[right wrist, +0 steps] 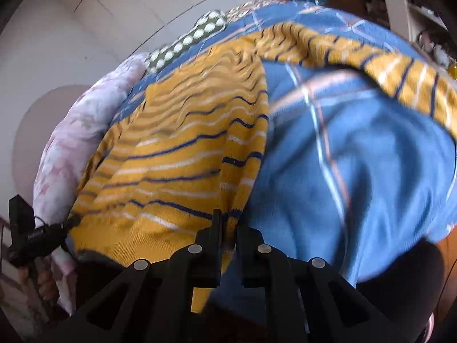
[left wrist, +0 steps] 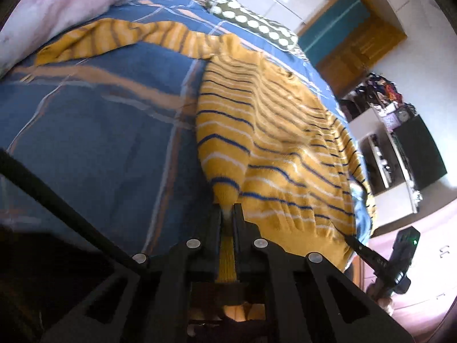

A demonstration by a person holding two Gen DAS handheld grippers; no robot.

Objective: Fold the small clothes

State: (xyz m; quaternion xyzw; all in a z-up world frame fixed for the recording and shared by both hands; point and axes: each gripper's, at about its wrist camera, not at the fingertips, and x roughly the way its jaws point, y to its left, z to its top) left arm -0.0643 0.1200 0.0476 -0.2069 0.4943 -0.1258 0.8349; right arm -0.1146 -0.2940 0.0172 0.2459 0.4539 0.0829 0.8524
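One striped sweater [left wrist: 274, 131]; left tool [left wrist: 228, 214] and right tool [right wrist: 227, 223] apparently clamp its hem.

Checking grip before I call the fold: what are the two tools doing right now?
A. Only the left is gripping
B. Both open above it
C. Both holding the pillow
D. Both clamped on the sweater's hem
D: the left tool and the right tool each pinch the ribbed bottom edge of the yellow striped sweater.

No legible text/labels anywhere; print on the other gripper too blurred.
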